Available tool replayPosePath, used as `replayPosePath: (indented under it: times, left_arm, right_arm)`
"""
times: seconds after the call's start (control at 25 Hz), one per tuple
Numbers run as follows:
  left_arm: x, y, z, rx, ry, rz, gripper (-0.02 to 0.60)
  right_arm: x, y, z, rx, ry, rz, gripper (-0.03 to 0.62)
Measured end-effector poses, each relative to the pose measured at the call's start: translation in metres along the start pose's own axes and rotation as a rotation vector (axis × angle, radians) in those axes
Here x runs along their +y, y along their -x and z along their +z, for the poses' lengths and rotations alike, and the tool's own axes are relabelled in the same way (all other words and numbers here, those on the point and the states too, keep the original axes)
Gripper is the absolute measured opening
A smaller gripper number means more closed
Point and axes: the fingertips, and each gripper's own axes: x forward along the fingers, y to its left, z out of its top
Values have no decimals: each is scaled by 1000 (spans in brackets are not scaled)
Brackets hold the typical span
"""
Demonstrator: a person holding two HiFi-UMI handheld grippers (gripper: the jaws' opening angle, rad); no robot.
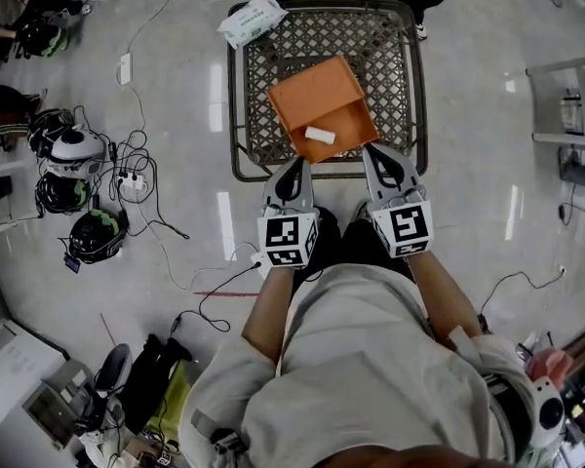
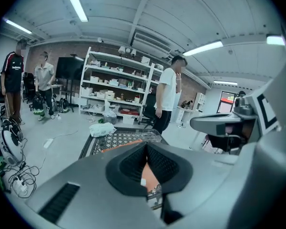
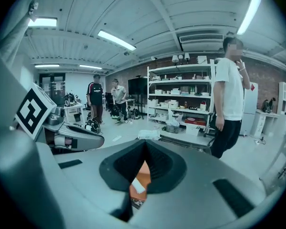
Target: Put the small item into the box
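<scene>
The small item [image 1: 320,134] lies inside the box [image 1: 317,91]. Our left tongs [image 1: 293,167] and right tongs [image 1: 379,156] are together, empty; we should pull back without nudging the box.

a glossy pale grey floor [image 1: 487,164] mirrors the long ceiling strip lights [image 2: 75,3] set in a white beamed ceiling. a metal lattice-topped table [image 1: 390,66] stands on it. off to one side black cables [image 1: 129,154], a white power strip [image 1: 125,68] and several helmets [image 1: 96,234] lie scattered. against a brick wall [image 2: 71,50] stands a white shelving unit [image 2: 119,92] loaded with boxes and small goods, with a dark screen [image 2: 69,68] beside it. a person [image 2: 168,92] in a white t-shirt stands near the shelves, and two more people [image 2: 44,78] stand by the screen.
</scene>
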Motion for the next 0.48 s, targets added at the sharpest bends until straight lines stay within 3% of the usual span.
replayPosePath:
  times: [0.48]
  left_arm:
    - [-73, 32, 46, -139, -68, 106, 9]
  right_arm:
    - [-37, 81, 33, -159, 28, 11, 3]
